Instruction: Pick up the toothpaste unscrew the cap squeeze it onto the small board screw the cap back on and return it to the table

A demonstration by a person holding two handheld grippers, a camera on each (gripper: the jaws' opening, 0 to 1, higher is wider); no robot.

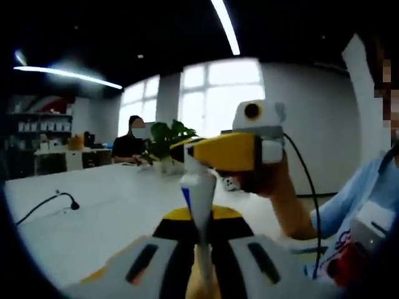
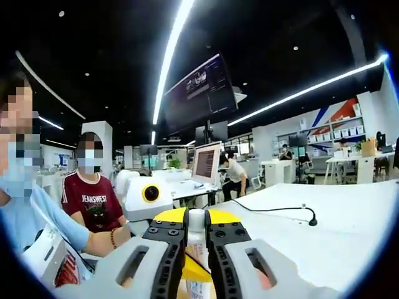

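White tube of toothpaste [image 1: 198, 205] stands upright between your two grippers, lifted off the table [image 1: 106, 212]. In the left gripper view your left gripper [image 1: 201, 265] pinches the tube's lower part, jaws pressed in on both sides of it. The right gripper [image 1: 194, 151], yellow w/ white housing, comes in from the right & sits at the tube's top end, where the cap would be; cap itself is hidden behind the jaws. Your hand [image 1: 274, 180] wraps the handle behind it.

In the right gripper view the right gripper [image 2: 197, 233] is clamped on the tube's [image 2: 197, 249] top end, black pads touching it on both sides. Tube body w/ print runs down below the jaws. The left gripper [image 2: 148, 198] is just behind, white w/ yellow.

Black cable [image 2: 274, 210] lies on the table [image 2: 349, 212] toward its far edge, well apart from the tube. Green plant [image 1: 165, 140] stands at the table's far side.
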